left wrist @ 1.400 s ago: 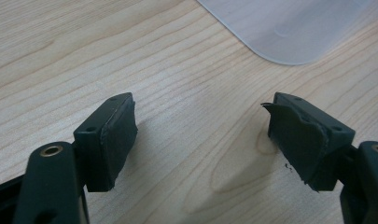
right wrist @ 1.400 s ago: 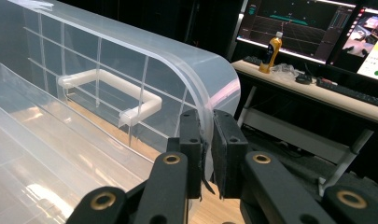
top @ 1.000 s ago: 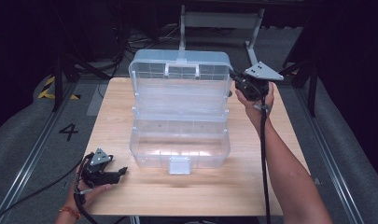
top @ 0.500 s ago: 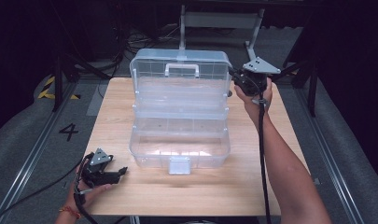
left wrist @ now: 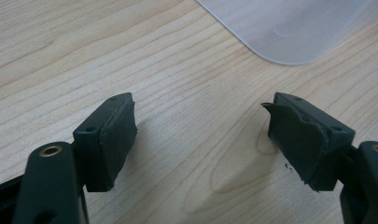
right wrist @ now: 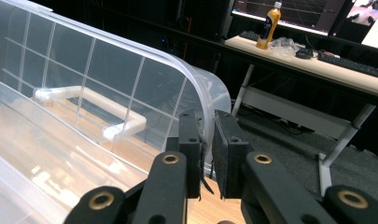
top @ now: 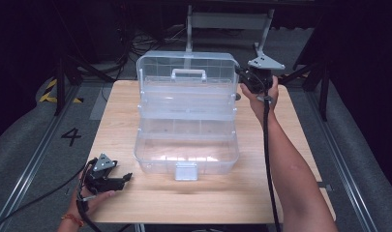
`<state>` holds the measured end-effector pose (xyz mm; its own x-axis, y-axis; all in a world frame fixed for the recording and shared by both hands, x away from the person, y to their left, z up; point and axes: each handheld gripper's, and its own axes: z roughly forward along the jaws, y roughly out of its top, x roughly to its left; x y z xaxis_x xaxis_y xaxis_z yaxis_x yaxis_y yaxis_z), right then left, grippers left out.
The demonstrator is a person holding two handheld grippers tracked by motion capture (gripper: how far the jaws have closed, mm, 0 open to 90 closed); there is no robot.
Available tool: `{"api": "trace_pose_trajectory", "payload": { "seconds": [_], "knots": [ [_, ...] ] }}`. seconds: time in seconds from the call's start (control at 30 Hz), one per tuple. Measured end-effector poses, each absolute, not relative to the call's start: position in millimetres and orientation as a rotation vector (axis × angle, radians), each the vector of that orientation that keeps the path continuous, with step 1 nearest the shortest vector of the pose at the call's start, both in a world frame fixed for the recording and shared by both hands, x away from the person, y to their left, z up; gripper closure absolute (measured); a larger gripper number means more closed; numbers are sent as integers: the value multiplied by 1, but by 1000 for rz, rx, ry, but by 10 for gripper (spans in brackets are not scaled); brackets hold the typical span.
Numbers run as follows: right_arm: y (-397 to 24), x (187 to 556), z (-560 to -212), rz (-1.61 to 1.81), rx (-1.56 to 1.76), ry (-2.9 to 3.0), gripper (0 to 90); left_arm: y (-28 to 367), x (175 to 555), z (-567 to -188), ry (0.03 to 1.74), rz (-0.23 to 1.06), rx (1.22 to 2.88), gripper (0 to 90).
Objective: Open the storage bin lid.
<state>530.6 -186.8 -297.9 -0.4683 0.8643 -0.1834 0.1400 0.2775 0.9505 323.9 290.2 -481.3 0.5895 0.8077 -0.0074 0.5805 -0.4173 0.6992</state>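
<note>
- Clear plastic box sits mid-table with its lid raised, standing nearly upright at the far side, its white handle facing the person.
- Right gripper pinches the lid's right edge near the top corner; in the right gripper view the jaws stand almost together with the thin lid rim clamped between the pads.
- Left gripper rests at the table's near left edge, just off the box's front left corner. Its jaws are spread wide with only bare wood between them, as the left gripper view shows; a corner of the box lies ahead, untouched.
- The front latch hangs free at the near wall, so unlatching looks done.
- The tiers are spread open and look empty, as far as can be told through the plastic.
- Judged from the lid's upright stance, the swing is about half through; whether it is opening or closing cannot be told.
- Left to do: carry the lid to its end stop, then let go.
</note>
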Motion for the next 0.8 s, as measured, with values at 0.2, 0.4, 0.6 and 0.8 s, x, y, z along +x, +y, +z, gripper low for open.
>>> {"api": "trace_pose_trajectory", "payload": {
  "seconds": [0.2,0.4,0.6,0.8],
  "knots": [
    [-186,541,-301,1237,928,1814,828,290,324,-481,1094,432,2149,237],
    [-184,552,-303,1222,949,1825,826,291,325,-481,1082,428,2159,233],
    [-181,563,-307,1199,971,1829,825,290,326,-481,1079,424,2161,227],
    [-180,574,-312,1186,995,1838,825,290,326,-481,1080,424,2161,227]
  ]
}}
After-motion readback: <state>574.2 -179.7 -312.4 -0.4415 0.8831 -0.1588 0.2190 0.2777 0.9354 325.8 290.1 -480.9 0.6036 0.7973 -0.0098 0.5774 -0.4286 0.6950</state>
